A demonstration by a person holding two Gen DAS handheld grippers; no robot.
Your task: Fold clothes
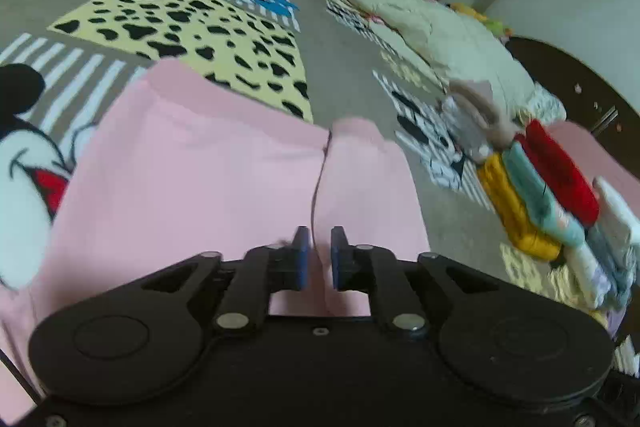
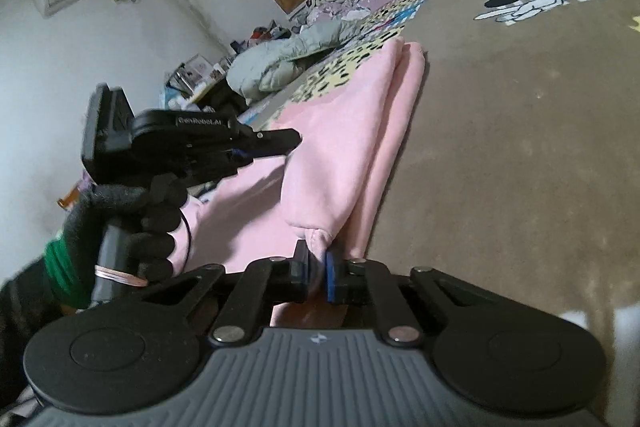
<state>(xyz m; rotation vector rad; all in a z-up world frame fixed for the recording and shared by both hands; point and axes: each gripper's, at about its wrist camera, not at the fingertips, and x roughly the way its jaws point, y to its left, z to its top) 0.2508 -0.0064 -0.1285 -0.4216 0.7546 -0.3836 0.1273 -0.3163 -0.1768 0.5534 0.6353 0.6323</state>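
The pink garment (image 2: 340, 147) lies on a cartoon-print bed cover (image 1: 180, 19), already doubled lengthwise into a narrow strip — so the first fold looks done, and judging by its length, at least one crosswise fold is left before it can join the stack.

Starting at the left of the right wrist view, a gloved hand (image 2: 120, 223) holds the left tongs (image 2: 296, 139) out at about nine o'clock from the garment's near end, their tip at the cloth's side edge. In the left wrist view those left tongs (image 1: 320, 255) stand nearly together with pink cloth and a dark seam line in the narrow gap; they appear clamped on a layer, though the contact itself is partly hidden.

Moving right, the right tongs (image 2: 318, 271) are pinched together on a bunched corner of the garment at its near end.

The garment's long axis runs from that held corner at six o'clock away toward roughly one o'clock in the right wrist view, its far end rounded and resting flat on the cover.

At the far right of the left wrist view, around three to four o'clock, sits a row of folded clothes (image 1: 548, 195) — finished work, by the look of it.
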